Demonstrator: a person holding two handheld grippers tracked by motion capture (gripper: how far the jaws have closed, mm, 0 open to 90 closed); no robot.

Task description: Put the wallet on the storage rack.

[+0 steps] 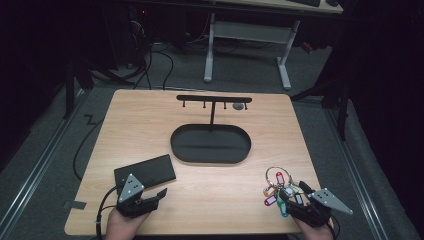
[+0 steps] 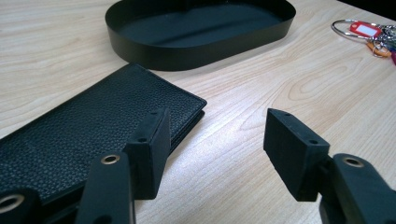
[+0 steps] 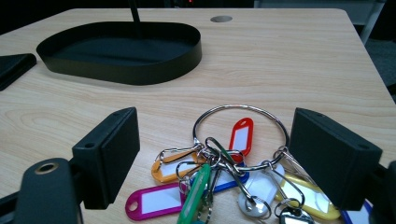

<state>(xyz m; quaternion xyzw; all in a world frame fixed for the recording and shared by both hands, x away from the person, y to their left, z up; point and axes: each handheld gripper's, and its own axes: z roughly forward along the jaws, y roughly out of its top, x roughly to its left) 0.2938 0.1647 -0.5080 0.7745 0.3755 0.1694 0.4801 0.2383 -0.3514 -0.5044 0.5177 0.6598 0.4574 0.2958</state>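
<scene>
While both grippers sit low at the near edge of the table, nothing is held yet, and this looks like the moment just before a first pick. The right gripper has its jaws spread wide, one on each side of a bunch of keys: a big metal ring carrying coloured tags, lying flat on the wood between the pads and not touching them. The left gripper is also wide open, empty, with its left jaw over the corner of a black leather wallet and its right jaw over bare wood. Farther out stands a black oval tray with a hook bar on a post rising from it. My guess is the keys go to the hooks or tray, so next the right jaws need to drop lower and close on the ring itself rather than loose tags.
</scene>
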